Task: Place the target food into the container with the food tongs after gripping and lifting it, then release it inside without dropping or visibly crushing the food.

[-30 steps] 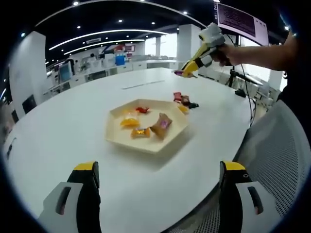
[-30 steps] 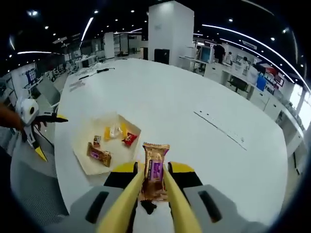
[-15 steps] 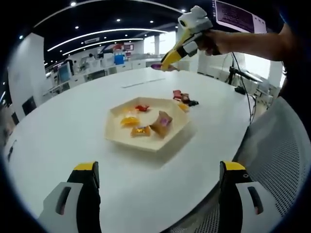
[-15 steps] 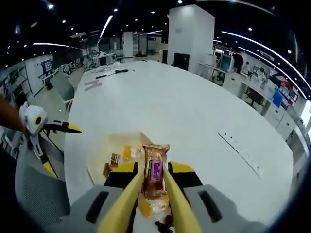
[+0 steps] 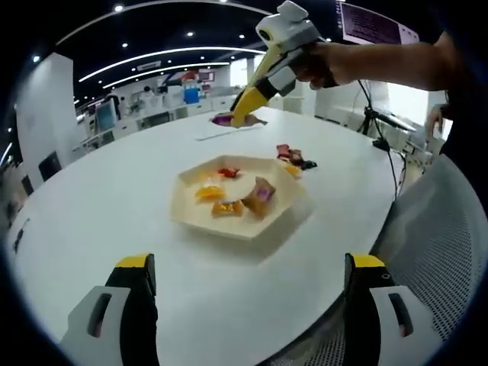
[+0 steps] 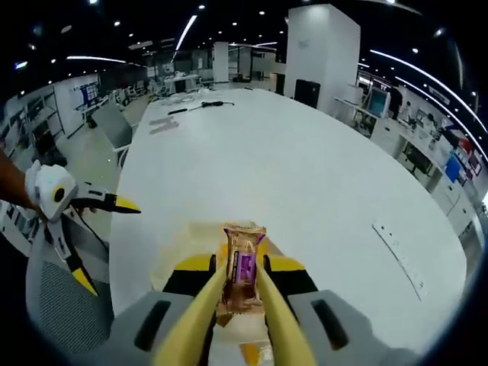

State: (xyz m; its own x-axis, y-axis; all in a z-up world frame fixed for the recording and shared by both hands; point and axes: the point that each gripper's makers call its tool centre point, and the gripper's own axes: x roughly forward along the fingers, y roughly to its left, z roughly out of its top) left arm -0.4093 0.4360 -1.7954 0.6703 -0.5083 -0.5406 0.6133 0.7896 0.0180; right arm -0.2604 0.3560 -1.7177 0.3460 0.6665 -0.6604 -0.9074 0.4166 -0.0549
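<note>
The brown foil snack packet with a purple label (image 6: 242, 268) was pinched between the two yellow tong blades (image 6: 229, 305) carried by the right gripper (image 6: 241, 301), whose fingers were pressed in on those blades. The printing on the label was too small to read. In the left gripper view the packet (image 5: 226, 119) hung in the air over the far side of the white round table (image 5: 114, 198), beyond the beige hexagonal tray (image 5: 194, 217), held up by a person's hand (image 5: 324, 65). The tray held several wrapped sweets (image 5: 232, 194), orange, red and brown; their markings could not be made out. A few more wrapped pieces (image 5: 292, 158) lay on the table just right of the tray. In the right gripper view the tray (image 6: 171, 255) was largely hidden behind the tongs and packet. The left gripper (image 5: 248, 305) hovered near the table edge, its black, yellow-tipped fingers (image 5: 136, 305) spread wide, gripping nothing. A grey mesh chair (image 5: 435, 252) stood at the right.
</note>
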